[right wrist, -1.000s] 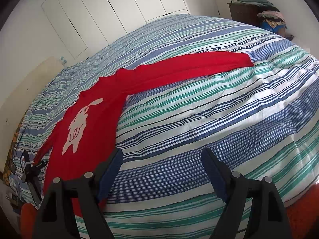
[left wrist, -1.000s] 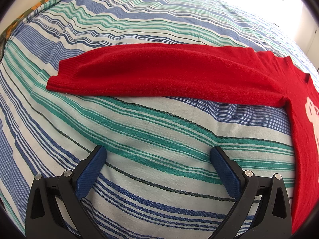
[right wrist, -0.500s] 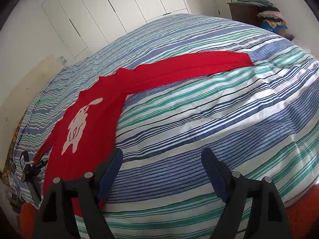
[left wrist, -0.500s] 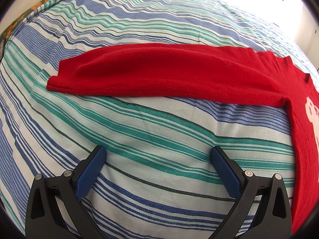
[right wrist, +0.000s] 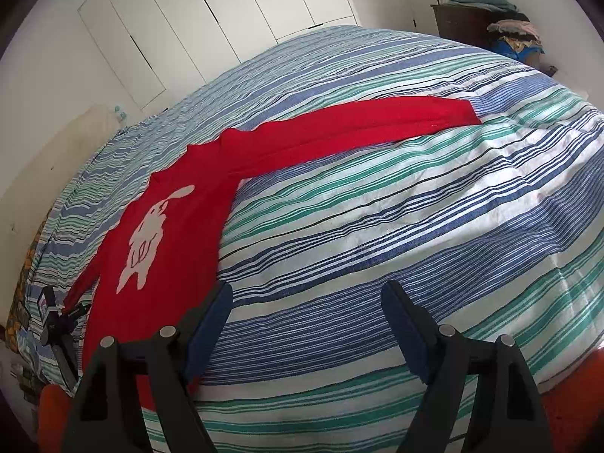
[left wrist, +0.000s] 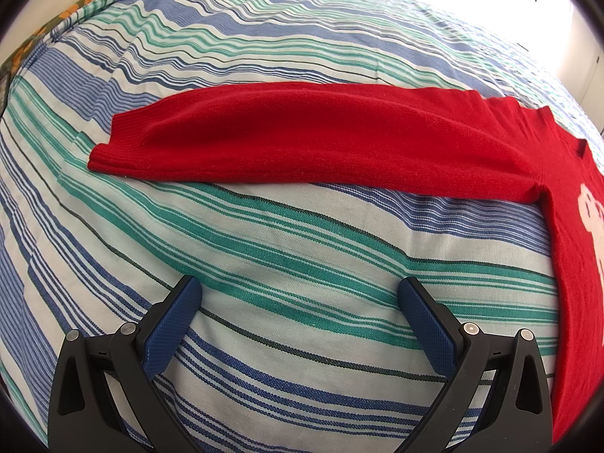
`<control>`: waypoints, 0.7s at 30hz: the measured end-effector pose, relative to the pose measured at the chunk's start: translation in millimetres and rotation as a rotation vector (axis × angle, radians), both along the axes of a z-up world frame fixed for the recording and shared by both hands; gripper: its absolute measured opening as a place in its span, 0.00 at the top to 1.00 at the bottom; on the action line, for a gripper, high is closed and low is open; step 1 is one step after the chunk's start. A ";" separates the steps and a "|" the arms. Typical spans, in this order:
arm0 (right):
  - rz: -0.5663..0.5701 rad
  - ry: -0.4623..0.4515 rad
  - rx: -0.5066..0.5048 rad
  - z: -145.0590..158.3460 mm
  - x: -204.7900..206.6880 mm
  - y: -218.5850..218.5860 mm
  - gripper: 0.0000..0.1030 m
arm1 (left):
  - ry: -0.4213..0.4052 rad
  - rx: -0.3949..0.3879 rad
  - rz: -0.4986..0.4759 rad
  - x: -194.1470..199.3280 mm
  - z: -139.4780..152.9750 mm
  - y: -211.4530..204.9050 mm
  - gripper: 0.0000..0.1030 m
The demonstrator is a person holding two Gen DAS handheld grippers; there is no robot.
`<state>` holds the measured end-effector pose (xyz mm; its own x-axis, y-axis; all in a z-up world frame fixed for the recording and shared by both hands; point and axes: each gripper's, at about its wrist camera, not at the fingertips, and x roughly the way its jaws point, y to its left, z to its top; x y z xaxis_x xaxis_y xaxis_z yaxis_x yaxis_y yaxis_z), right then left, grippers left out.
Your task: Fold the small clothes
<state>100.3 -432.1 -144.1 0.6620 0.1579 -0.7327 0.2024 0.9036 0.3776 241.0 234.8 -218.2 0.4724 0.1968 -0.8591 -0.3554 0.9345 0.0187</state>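
A red sweater [right wrist: 181, 226] with a white rabbit motif [right wrist: 149, 238] lies flat on the striped bed [right wrist: 377, 226], both sleeves spread out. In the left wrist view one sleeve [left wrist: 302, 139] stretches across, its cuff [left wrist: 113, 143] at the left, the body at the right edge. My left gripper [left wrist: 300, 294] is open and empty, hovering over bare bedspread short of the sleeve. My right gripper [right wrist: 305, 302] is open and empty near the sweater's hem, its left finger over the red cloth. The other sleeve [right wrist: 358, 132] reaches away to the right. The left gripper [right wrist: 56, 317] shows small at far left.
White wardrobe doors [right wrist: 211, 19] stand behind the bed. A dark dresser with piled clothes [right wrist: 490, 26] is at the back right. Something orange [right wrist: 53, 415] lies by the bed's near edge. A floral cover [left wrist: 56, 19] shows at the bed's far left edge.
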 end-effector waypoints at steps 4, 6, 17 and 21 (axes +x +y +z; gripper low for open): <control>0.002 0.000 -0.004 0.2 0.5 0.6 0.22 | 0.000 0.000 0.000 -0.3 0.0 -0.5 0.00; 0.006 0.003 -0.006 -0.2 0.5 1.1 0.22 | 0.000 0.000 0.000 -0.1 0.0 -0.1 0.00; -0.018 -0.010 0.012 1.8 -2.6 -5.5 0.22 | 0.000 0.000 0.000 -0.2 0.0 -0.3 0.00; -0.036 -0.009 0.019 1.2 -3.2 -9.3 0.22 | 0.000 0.000 0.000 -0.1 0.0 -0.2 0.00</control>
<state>97.1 -441.4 -142.8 0.6741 0.1475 -0.7238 0.2313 0.8884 0.3965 240.9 234.7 -218.2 0.4723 0.1972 -0.8591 -0.3558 0.9344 0.0189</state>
